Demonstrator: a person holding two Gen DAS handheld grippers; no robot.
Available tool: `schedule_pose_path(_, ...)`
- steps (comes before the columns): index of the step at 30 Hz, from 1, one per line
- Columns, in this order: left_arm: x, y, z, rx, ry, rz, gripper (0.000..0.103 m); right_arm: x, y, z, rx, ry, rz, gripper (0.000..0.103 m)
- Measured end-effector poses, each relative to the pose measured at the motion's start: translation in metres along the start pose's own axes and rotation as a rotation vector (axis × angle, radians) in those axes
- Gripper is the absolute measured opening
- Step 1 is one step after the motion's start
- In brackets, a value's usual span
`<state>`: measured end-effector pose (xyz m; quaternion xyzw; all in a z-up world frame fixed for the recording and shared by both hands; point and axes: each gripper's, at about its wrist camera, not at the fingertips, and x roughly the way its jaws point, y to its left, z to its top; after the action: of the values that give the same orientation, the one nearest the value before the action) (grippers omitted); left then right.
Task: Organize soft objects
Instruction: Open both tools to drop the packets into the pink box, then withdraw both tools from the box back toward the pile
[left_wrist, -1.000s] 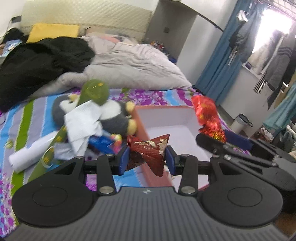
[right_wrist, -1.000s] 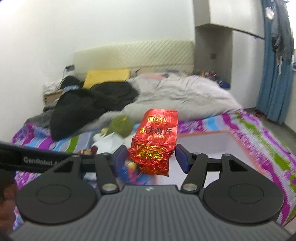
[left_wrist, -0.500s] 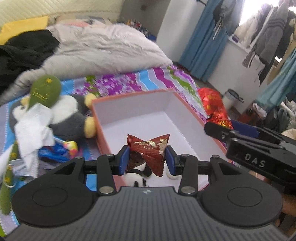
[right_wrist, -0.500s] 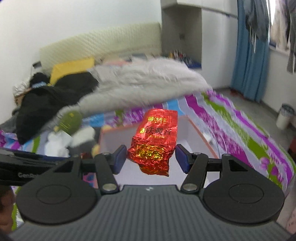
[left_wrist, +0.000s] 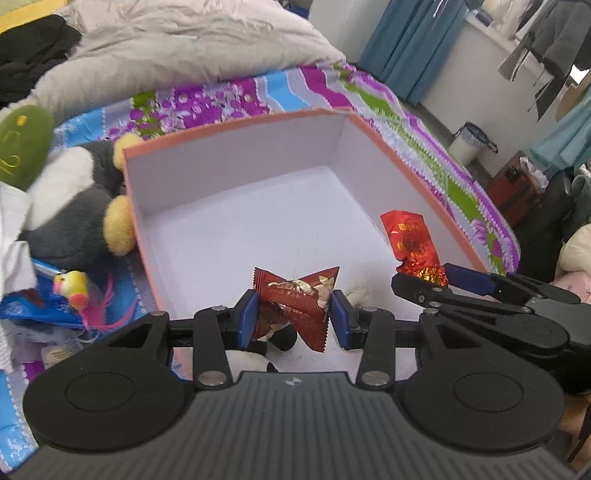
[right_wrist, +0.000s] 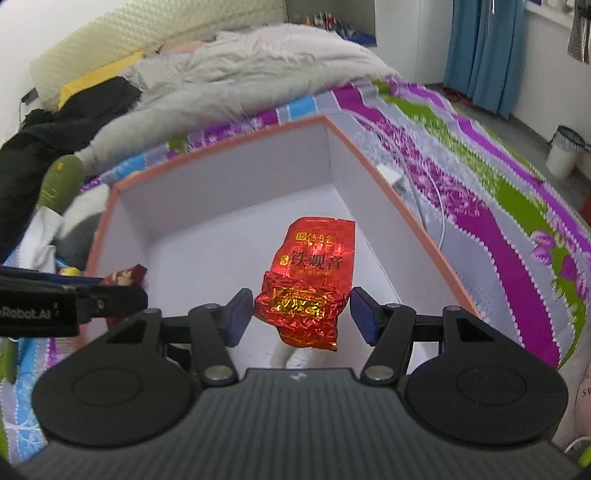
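My left gripper (left_wrist: 293, 314) is shut on a dark red snack packet (left_wrist: 295, 299) and hangs over the near end of an open box with an orange rim (left_wrist: 236, 123) and white walls. In the same view my right gripper (left_wrist: 424, 275) comes in from the right, shut on a red foil tea packet (left_wrist: 408, 236) over the box's right side. The right wrist view shows that foil packet (right_wrist: 310, 284) between the right gripper's (right_wrist: 301, 314) pads, above the box floor (right_wrist: 229, 243). The left gripper (right_wrist: 122, 291) with its packet (right_wrist: 125, 276) shows at the left edge. A small white and black plush (left_wrist: 247, 360) lies half hidden in the box.
A grey and white plush penguin (left_wrist: 74, 206), a green plush (left_wrist: 22, 144), a blue packet (left_wrist: 33, 310) and a small yellow-pink toy (left_wrist: 74, 288) lie left of the box on the striped bedsheet. A white charger and cable (right_wrist: 397, 179) lie right of it. A grey duvet (left_wrist: 184, 48) is behind.
Both grippers have come forward and down, from beside the box to over its opening, each keeping its packet. The box now fills both views and the plush pile has slid left.
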<state>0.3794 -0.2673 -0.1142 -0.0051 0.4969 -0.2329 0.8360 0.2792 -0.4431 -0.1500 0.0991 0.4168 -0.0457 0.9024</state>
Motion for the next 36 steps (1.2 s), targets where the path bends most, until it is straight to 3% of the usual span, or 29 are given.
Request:
schedule_pose_path(4, 0.019, -0.006, 0.004, 0.017, 0.021, 0.0, 0.049, 0.014, -0.008, -0.003, 0.018, 0.032, 0.007, 0.063)
schedule_pose_path(7, 0.025, -0.011, 0.005, 0.027, 0.034, 0.004, 0.056, 0.019, -0.01, -0.004, 0.021, 0.05, 0.0, 0.064)
schedule_pose_path(13, 0.014, -0.015, 0.003, 0.038, 0.015, 0.008, 0.057, 0.002, -0.009, -0.003, 0.034, 0.017, 0.006, 0.064)
schedule_pose_path(22, -0.059, -0.021, -0.01, 0.06, -0.099, 0.014, 0.057, -0.061, 0.014, -0.004, 0.014, -0.1, 0.033, 0.064)
schedule_pose_path(36, -0.194, -0.01, -0.072, 0.044, -0.271, 0.035, 0.057, -0.161, 0.064, -0.031, -0.04, -0.264, 0.092, 0.064)
